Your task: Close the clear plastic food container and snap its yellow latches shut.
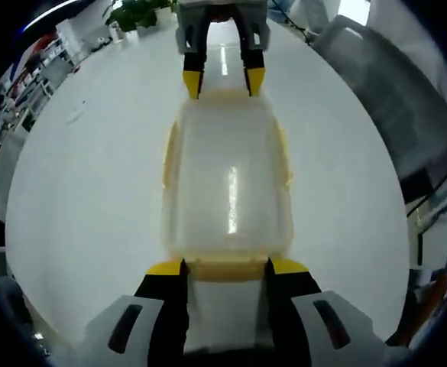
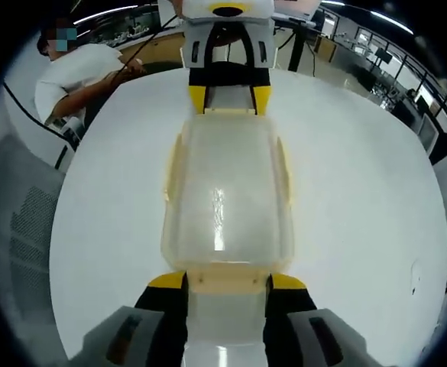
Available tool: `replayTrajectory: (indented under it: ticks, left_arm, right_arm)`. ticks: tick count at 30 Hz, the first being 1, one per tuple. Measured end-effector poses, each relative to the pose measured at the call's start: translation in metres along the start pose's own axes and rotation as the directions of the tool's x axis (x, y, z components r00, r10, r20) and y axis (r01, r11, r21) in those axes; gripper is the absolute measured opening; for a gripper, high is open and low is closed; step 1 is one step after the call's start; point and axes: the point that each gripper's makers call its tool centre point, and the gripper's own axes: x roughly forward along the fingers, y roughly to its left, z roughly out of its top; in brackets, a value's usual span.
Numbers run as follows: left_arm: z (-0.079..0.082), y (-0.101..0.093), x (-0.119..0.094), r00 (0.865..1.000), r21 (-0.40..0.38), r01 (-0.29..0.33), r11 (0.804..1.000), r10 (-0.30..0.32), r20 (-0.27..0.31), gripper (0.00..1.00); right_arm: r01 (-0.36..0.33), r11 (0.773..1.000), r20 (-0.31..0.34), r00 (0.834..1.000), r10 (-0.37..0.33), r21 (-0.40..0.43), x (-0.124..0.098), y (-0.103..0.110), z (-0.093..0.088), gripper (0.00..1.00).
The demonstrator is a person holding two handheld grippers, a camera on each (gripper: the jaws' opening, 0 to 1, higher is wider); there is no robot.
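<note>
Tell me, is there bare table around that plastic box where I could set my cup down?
Yes. The white table lies bare along both long sides of the clear container, out to its round edge. The short ends are crowded: the left gripper sits at one yellow latch, the right gripper at the other.

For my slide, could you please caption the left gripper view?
Both grippers, left gripper and right gripper, bracket the clear container at its yellow end latches.

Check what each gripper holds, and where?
Both sit at the clear container: left gripper at one end latch, right gripper at the opposite end latch. Whether either is clamped cannot be told.
</note>
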Motion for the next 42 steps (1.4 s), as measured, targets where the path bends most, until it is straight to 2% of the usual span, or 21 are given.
replayTrajectory:
  ticks: [5, 6, 11, 16, 19, 23, 29, 42]
  left_arm:
    - [0.000, -0.001, -0.001, 1.000, -0.005, -0.008, 1.000, 0.008, -0.006, 0.37]
    - [0.000, -0.001, -0.001, 1.000, -0.030, -0.010, 0.999, 0.010, 0.000, 0.37]
    - [0.000, -0.001, -0.002, 1.000, -0.022, -0.024, 0.999, 0.024, 0.003, 0.37]
    - [0.000, -0.003, -0.002, 0.999, -0.061, -0.039, 0.997, 0.038, -0.017, 0.37]
    - [-0.002, -0.004, -0.004, 0.998, -0.049, -0.051, 0.997, 0.049, -0.049, 0.37]
    - [-0.002, -0.003, -0.010, 0.998, -0.051, -0.055, 0.997, 0.053, -0.036, 0.37]
    - [0.004, -0.005, -0.020, 0.998, -0.047, -0.054, 0.997, 0.053, -0.023, 0.37]
    - [0.021, -0.003, -0.037, 0.997, -0.009, -0.070, 0.997, 0.070, -0.024, 0.37]
  right_arm:
    - [0.006, 1.000, -0.004, 1.000, -0.006, -0.005, 0.000, 0.000, 0.001, 0.35]
    - [0.010, 1.000, 0.001, 1.000, -0.010, 0.013, 0.000, 0.000, 0.001, 0.35]
    - [0.013, 1.000, -0.003, 1.000, -0.013, -0.002, 0.000, 0.000, 0.001, 0.35]
    - [0.017, 1.000, -0.010, 1.000, -0.017, -0.005, -0.001, 0.001, 0.001, 0.35]
    - [0.017, 1.000, -0.007, 1.000, -0.017, -0.012, -0.004, 0.002, 0.004, 0.35]
    - [0.025, 1.000, 0.004, 1.000, -0.025, -0.016, -0.011, 0.002, 0.008, 0.35]
    - [0.029, 0.999, 0.012, 1.000, -0.029, -0.025, -0.017, 0.002, 0.010, 0.35]
    - [0.074, 0.997, 0.032, 0.997, -0.074, -0.021, -0.047, 0.007, 0.012, 0.36]
